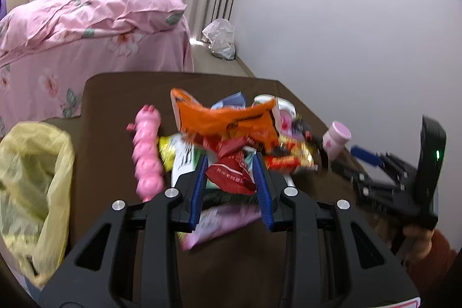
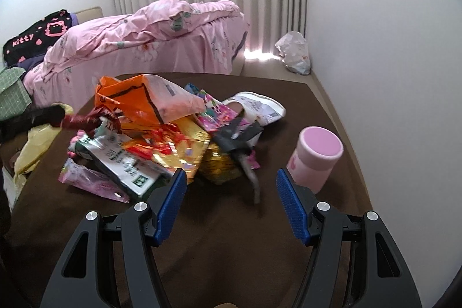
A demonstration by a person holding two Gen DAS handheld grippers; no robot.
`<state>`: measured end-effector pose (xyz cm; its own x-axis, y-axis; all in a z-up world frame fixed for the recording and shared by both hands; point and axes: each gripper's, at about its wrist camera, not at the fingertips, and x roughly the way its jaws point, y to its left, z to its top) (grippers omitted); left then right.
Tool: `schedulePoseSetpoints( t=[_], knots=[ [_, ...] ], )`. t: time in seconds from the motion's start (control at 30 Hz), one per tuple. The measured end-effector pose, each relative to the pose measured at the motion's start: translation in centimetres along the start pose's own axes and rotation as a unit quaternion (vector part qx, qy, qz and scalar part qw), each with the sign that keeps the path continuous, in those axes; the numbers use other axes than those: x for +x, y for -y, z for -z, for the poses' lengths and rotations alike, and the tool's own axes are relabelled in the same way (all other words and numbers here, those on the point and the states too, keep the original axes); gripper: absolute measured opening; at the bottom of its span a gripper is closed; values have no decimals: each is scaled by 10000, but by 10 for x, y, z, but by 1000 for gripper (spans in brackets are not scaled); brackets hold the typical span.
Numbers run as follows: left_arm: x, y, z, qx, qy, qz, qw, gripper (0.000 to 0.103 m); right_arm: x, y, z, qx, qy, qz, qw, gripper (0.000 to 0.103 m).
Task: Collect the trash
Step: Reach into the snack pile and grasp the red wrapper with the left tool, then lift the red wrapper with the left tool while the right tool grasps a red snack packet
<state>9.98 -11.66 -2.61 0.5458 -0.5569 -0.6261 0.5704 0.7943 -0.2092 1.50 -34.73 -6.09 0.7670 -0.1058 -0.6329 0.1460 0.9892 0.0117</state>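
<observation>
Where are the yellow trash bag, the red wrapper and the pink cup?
yellow trash bag (image 1: 34,181), left wrist view, on its open mouth.
red wrapper (image 1: 231,173), left wrist view, on its printed face.
pink cup (image 2: 317,158), right wrist view, on its side wall.

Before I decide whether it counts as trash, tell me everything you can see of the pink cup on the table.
The pink cup is a squat cylinder, pale pink with a darker pink flat top and a small pink print low on its side. It looks like smooth plastic or foam. It stands upright on the brown table, apart from the wrapper pile, just beyond the open right gripper. Nothing grips it.
</observation>
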Motion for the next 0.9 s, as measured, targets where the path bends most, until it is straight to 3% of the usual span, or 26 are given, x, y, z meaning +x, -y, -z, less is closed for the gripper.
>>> schedulePoseSetpoints(
  t=[0.13,0.27,0.43,0.53,0.7,0.9],
  knots=[
    [-14,-9,22,-113,-91,81,9999,30,-2,-16,-5,-216,-1,-210,9995,61],
    [-23,-21,34,-327,-70,153,9993,30,8,-33,-18,-607,-55,-684,9958,61],
    [-42,-25,23,-327,290,91,9990,30,37,-42,-40,-991,-291,-1148,9880,61],
    [-45,-28,16,-352,397,-8,9986,30,56,-40,-45,-937,-564,-1204,9867,61],
    [-40,-31,20,-335,395,-229,9984,30,55,-43,-23,-789,-890,-1388,9832,61],
    [-22,-37,34,-468,77,-253,9986,30,21,-36,16,-449,-1148,-1769,9765,61]
  ],
)
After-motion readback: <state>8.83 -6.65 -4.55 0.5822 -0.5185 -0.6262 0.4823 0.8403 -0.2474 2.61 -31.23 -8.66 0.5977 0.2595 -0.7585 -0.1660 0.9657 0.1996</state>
